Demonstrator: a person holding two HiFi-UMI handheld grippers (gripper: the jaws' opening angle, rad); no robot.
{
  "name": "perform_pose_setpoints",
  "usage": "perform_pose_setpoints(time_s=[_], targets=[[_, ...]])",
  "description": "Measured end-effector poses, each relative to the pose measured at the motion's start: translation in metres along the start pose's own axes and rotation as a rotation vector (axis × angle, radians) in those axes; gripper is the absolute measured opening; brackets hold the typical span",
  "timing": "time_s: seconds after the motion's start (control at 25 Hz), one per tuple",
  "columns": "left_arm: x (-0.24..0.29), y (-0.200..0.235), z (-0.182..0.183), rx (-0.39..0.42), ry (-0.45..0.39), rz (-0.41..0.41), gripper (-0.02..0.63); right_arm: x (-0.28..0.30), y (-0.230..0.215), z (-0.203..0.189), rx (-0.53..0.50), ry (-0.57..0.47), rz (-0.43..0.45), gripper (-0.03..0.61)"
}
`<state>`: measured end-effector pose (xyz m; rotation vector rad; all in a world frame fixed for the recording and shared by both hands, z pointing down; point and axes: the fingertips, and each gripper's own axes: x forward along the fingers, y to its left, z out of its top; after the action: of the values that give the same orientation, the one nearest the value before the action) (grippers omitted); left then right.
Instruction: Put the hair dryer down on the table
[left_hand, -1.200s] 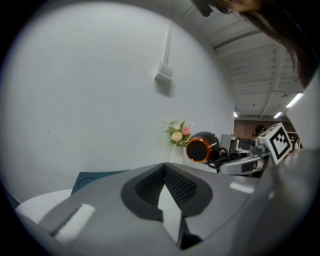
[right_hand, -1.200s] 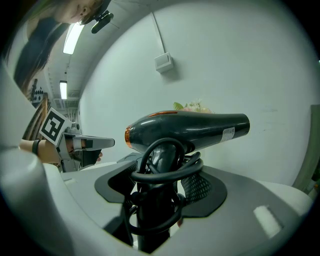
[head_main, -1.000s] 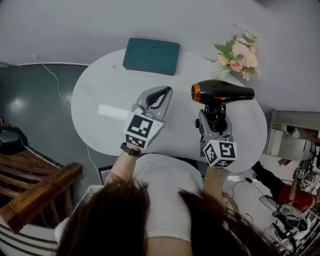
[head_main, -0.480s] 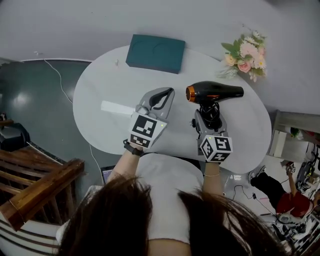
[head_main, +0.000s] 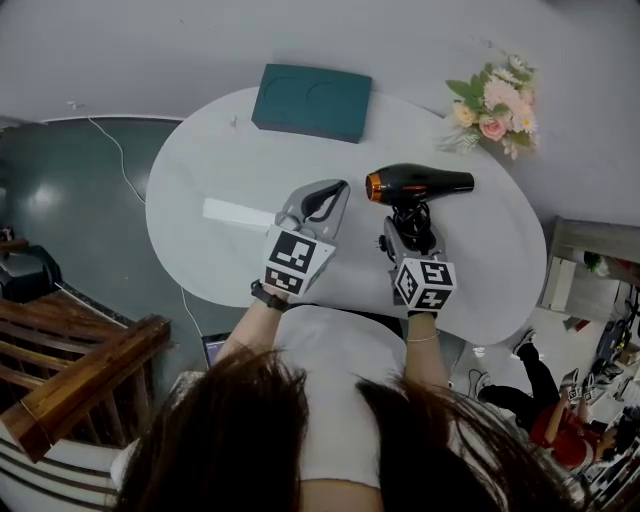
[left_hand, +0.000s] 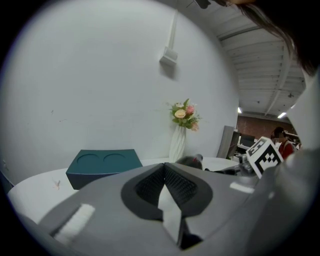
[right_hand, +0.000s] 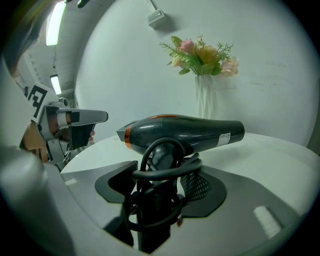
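Note:
The black hair dryer with an orange ring lies level over the right half of the white oval table, nozzle pointing left. My right gripper is shut on its handle, which has the black cord coiled round it. In the right gripper view the hair dryer stands above my right gripper, with the mesh pads pressed against the wrapped handle. My left gripper hovers over the table's middle, shut with nothing in it. In the left gripper view its pads meet.
A dark teal box with two round hollows sits at the table's far edge. A white vase of pink flowers stands at the far right. A wooden bench is on the floor at left.
My right gripper has carried the hair dryer a little to the left and lower toward the table. My left gripper has hardly moved.

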<state>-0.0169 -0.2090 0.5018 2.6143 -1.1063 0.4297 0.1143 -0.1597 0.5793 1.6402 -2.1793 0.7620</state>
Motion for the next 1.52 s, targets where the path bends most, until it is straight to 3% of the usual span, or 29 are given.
perform_pose_setpoints(time_s=[0.36,0.92,1.52], targets=[[0.006,-0.003,-0.007,-0.004,0.008,-0.019,0.058,0.014,-0.001,-0.026,0.007,0.070,-0.009,0.270],[0.016,-0.004,-0.015,-0.019,0.028,-0.029,0.058,0.024,-0.002,-0.042,-0.038,0.098,-0.024,0.273],[0.022,-0.021,-0.015,-0.023,0.025,-0.049,0.058,0.027,0.002,-0.053,0.032,0.137,0.037,0.295]])
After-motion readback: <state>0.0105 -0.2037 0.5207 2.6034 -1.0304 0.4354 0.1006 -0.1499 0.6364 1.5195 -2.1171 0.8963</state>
